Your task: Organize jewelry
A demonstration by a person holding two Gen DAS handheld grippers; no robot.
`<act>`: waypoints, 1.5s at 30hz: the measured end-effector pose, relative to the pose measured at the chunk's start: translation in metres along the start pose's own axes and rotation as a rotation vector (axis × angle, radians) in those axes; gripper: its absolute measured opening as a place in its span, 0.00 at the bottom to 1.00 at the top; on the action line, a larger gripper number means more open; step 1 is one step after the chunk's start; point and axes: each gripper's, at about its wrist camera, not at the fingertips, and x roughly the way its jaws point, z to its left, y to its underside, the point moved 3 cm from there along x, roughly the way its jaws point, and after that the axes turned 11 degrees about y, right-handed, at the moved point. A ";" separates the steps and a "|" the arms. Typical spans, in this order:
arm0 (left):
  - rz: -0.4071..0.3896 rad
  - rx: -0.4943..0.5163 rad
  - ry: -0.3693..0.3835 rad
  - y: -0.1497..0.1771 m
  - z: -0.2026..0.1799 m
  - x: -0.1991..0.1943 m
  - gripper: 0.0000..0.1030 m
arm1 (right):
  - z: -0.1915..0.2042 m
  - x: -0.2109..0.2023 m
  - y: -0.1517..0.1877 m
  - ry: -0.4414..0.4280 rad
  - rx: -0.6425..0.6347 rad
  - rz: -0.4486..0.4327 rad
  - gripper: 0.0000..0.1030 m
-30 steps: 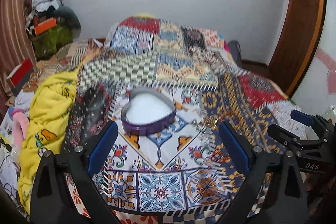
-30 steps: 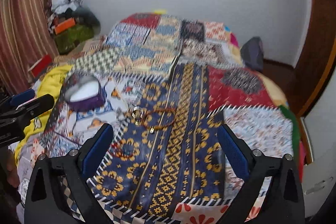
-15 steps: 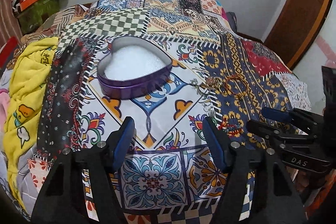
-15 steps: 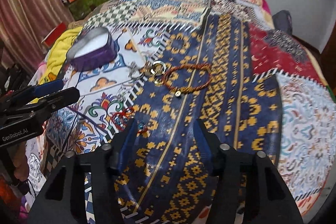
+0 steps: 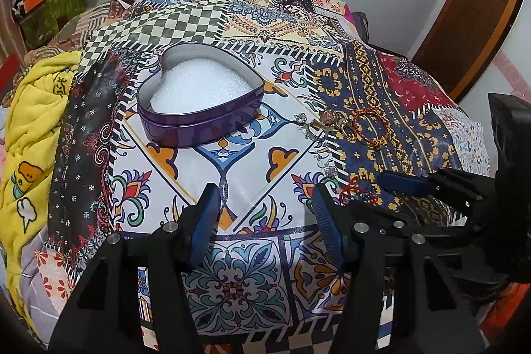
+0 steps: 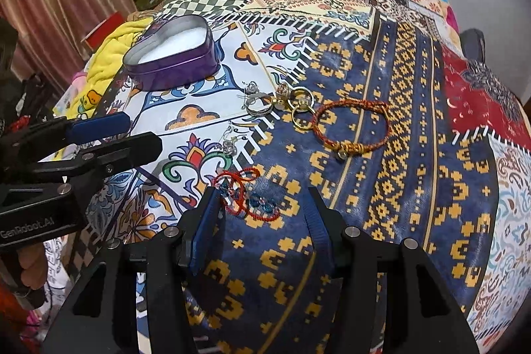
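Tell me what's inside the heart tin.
The heart tin holds only a white foam pad, with no jewelry on it. The pad covers the tin's floor, so anything beneath it can't be seen.

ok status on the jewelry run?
Both grippers open, empty. Right gripper at red thread bracelet. Heart tin open, no jewelry inside. Nothing blocking.

Materials and surface finishes on the bed.
The patchwork bedspread [image 6: 415,128] is printed cloth, matt, with a soft short nap on the navy panels. The heart-shaped tin [image 6: 172,68] is thin metal, its purple wall satin-glossy, and it holds white, grainy foam padding [image 5: 199,85]. The rings [image 6: 298,103] are polished metal, gold and silver in tone. The bracelet [image 6: 351,128] is twisted cord. The yellow blanket [image 5: 36,108] is fluffy fleece. Both grippers show matt black plastic with steel screw heads.
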 end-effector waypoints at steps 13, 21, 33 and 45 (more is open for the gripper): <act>0.022 0.039 0.073 -0.008 -0.019 0.014 0.36 | -0.019 0.000 0.000 -0.012 0.093 -0.024 0.07; 0.077 0.076 0.090 -0.010 -0.035 0.041 0.31 | -0.042 -0.008 0.000 -0.023 0.173 -0.045 0.07; 0.061 0.135 0.020 -0.016 -0.042 0.055 0.08 | -0.057 -0.018 0.000 -0.014 0.206 -0.072 0.07; -0.069 0.121 0.022 -0.024 -0.041 0.001 0.08 | -0.046 -0.047 -0.020 0.000 0.182 -0.152 0.07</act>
